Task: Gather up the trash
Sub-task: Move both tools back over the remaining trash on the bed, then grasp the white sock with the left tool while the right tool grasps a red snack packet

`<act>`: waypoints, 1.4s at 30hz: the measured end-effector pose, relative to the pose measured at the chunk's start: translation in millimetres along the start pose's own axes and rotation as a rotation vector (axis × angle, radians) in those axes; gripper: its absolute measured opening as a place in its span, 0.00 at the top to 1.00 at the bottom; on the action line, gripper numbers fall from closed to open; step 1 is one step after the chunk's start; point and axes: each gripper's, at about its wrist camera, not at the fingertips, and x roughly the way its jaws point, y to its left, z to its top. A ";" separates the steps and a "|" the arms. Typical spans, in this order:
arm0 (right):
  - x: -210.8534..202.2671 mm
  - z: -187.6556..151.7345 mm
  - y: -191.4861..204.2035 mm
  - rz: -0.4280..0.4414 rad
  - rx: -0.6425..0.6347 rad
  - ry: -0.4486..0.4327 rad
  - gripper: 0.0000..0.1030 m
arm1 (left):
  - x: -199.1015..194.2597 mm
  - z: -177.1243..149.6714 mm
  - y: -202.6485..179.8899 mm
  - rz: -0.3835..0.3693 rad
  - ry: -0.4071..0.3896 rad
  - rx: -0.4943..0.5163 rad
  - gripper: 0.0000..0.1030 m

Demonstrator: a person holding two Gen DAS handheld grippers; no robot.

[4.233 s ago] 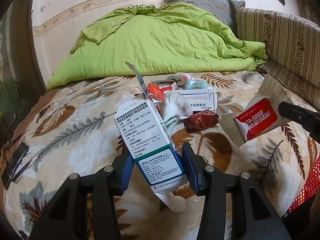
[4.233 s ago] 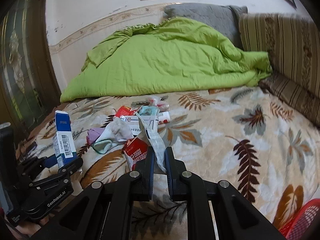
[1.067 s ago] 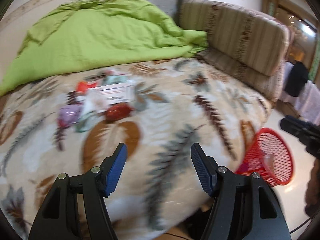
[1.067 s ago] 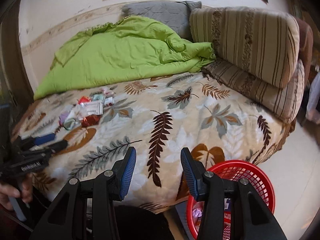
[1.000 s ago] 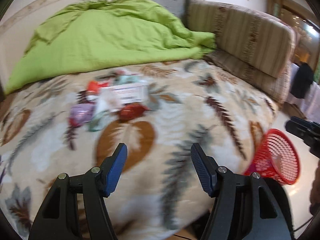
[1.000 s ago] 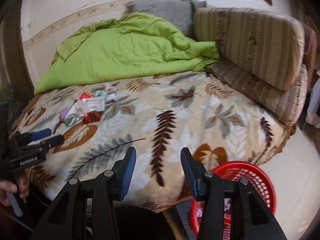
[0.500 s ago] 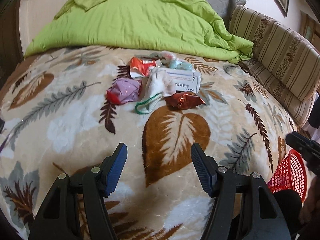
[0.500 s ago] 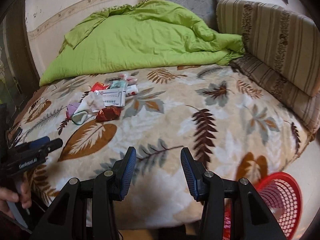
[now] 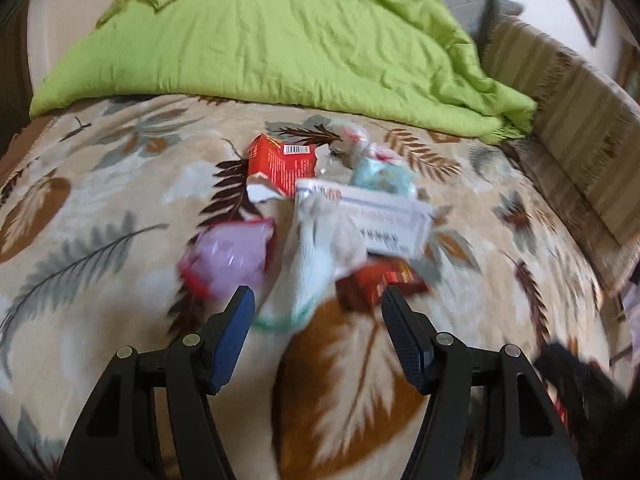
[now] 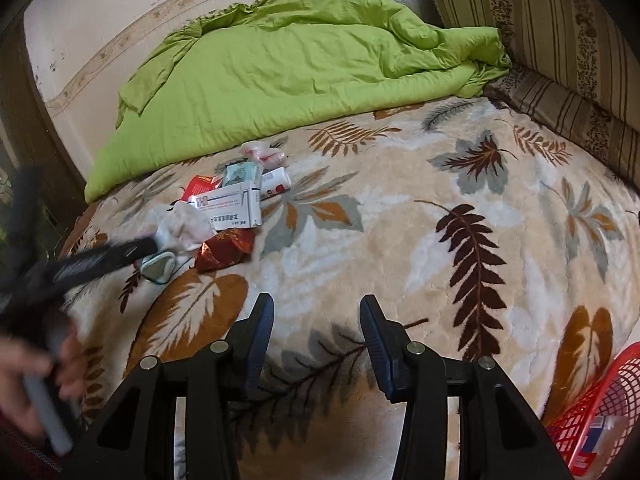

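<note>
A heap of trash lies on the leaf-patterned blanket [image 9: 100, 208]: a red carton [image 9: 282, 164], a white medicine box [image 9: 384, 220], a crumpled white wrapper with a green loop [image 9: 316, 264], a purple packet [image 9: 232, 258] and a dark red foil wrapper [image 9: 376, 284]. My left gripper [image 9: 318, 312] is open, just short of the white wrapper, nothing between its fingers. My right gripper [image 10: 316, 320] is open over bare blanket, right of the heap. There the foil wrapper [image 10: 224, 250] and the medicine box [image 10: 232, 206] show, with the left gripper's finger [image 10: 108, 258] reaching in.
A green duvet [image 10: 288, 68] is bunched at the back of the bed. Striped cushions [image 10: 560, 40] line the right side. A red mesh basket [image 10: 600, 412] with discarded packaging inside stands off the bed's lower right corner. A hand [image 10: 28, 376] holds the left gripper's handle.
Both grippers let go of the blue-white carton and red-white packet, which are gone from the jaws. They swung from the basket side back toward the bed, the left closing in on the heap.
</note>
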 end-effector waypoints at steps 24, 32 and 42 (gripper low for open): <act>90.5 41.9 63.7 0.197 0.032 0.129 0.39 | -61.9 -66.2 52.3 0.171 -0.173 -0.094 0.78; 140.9 43.6 74.7 0.161 0.054 0.182 0.43 | -49.8 -66.8 47.1 0.166 -0.160 -0.062 0.78; 97.4 38.4 82.8 0.128 -0.117 0.050 0.57 | -48.9 -68.2 39.9 0.155 -0.169 -0.030 0.78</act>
